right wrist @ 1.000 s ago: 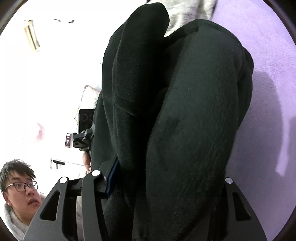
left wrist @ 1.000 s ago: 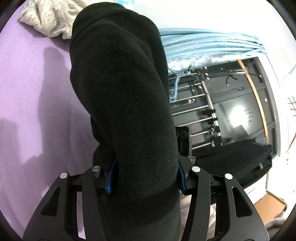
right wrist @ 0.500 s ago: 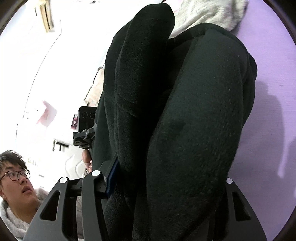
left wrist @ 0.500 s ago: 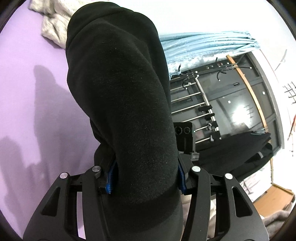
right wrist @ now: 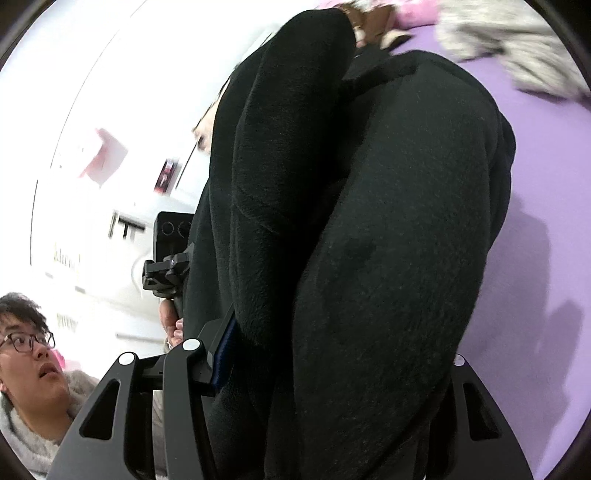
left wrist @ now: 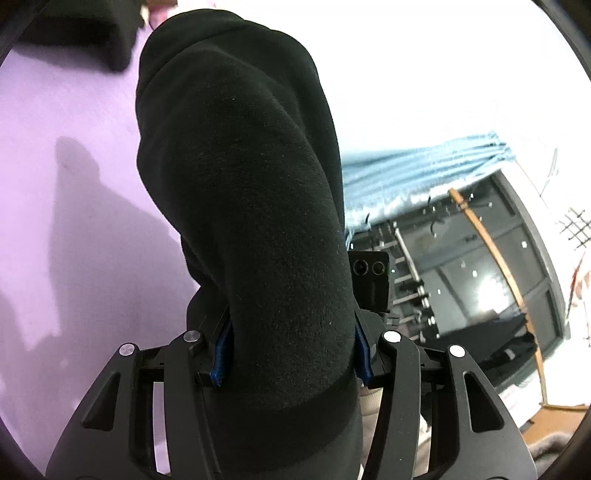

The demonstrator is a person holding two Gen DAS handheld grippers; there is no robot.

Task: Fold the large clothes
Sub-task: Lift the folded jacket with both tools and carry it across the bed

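Note:
A thick black fleece garment [left wrist: 243, 206] fills the middle of the left wrist view, lifted above the purple bed surface [left wrist: 66, 206]. My left gripper [left wrist: 291, 354] is shut on it, blue pads pressed into both sides. The same black garment [right wrist: 369, 240] fills the right wrist view in bulky folds. My right gripper [right wrist: 332, 369] is shut on it; only its left finger with the blue pad [right wrist: 221, 354] shows, the right one is hidden by cloth.
A grey knit garment [right wrist: 517, 48] lies on the purple bed [right wrist: 546, 229] at the far right. Another dark garment [left wrist: 85, 33] lies at the far left. A blue curtain [left wrist: 417, 177] and a dark window are at the right. A person's face [right wrist: 26, 354] is at the lower left.
Both grippers have swung with the black garment still held. The grey garment has left the left view and a dark one has come in; the room background has shifted.

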